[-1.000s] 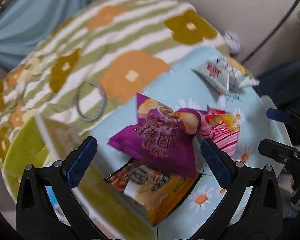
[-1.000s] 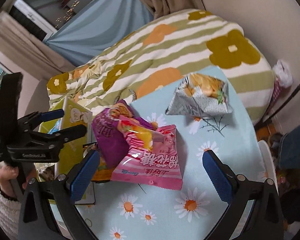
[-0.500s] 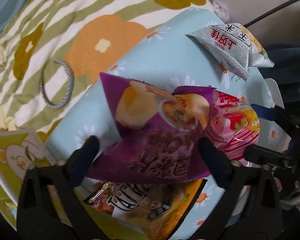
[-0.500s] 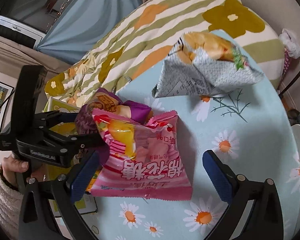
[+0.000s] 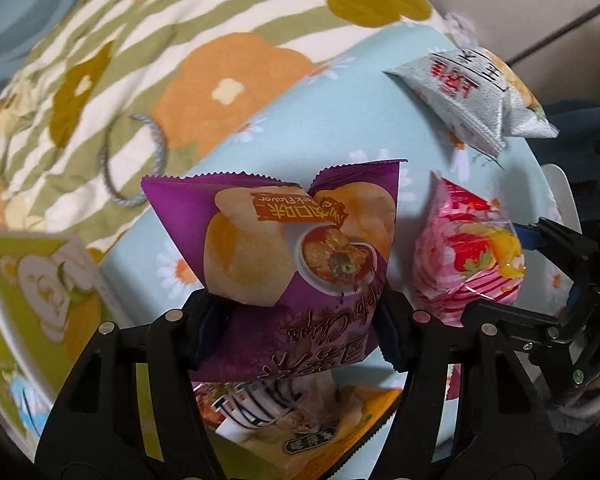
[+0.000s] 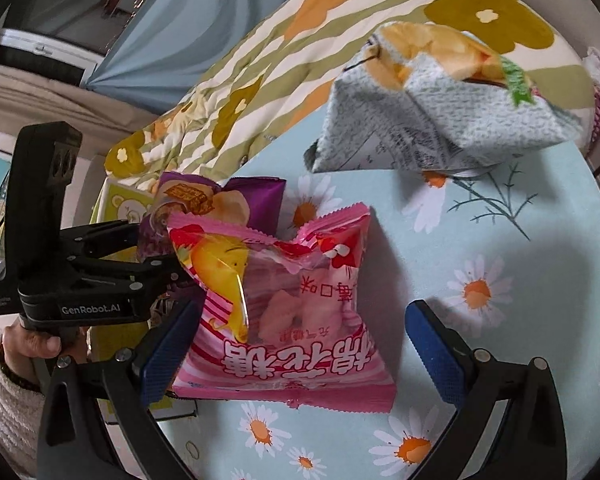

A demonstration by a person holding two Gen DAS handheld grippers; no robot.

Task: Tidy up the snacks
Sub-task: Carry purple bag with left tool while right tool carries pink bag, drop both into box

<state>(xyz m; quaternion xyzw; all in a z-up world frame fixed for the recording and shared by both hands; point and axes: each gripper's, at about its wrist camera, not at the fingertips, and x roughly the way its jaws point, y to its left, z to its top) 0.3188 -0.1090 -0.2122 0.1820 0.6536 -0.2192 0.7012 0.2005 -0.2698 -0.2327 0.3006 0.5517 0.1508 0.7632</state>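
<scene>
On a round table (image 6: 532, 264) covered in pale blue daisy-print cloth, beside a bed with a green-striped floral blanket (image 5: 204, 40): four snack packets and two hand-held grippers.

Nearest the left gripper (image 5: 296, 332): purple chip bag (image 5: 296, 240), pinched by its lower end between the two fingers, which press in on either side. Bag standing up and away from the fingers, long axis running forward along them, serrated top edge farthest out. Seemingly raised off the cloth, with a yellow-orange packet (image 5: 300, 432) lying underneath.

Just to the right, pink candy packet (image 6: 292, 312), flat on the table, printed side up. Long axis pointing roughly straight ahead from the right gripper (image 6: 292, 352), bottom seam closest. Right fingers spread wide, one on each side of the packet's lower half, gripping nothing; left pad touching or almost touching the packet's edge, right pad standing clear with bare cloth between. Probably only a squeeze needed to take hold, since the packet already sits between the pads.

Farther back, well apart from both grippers: grey-white chip bag (image 6: 440, 120) near the table's far edge.

At far left, a yellow-green box (image 5: 40, 280) printed with a cartoon bear, perhaps the place for the snacks, closer to the left gripper than to the right.
</scene>
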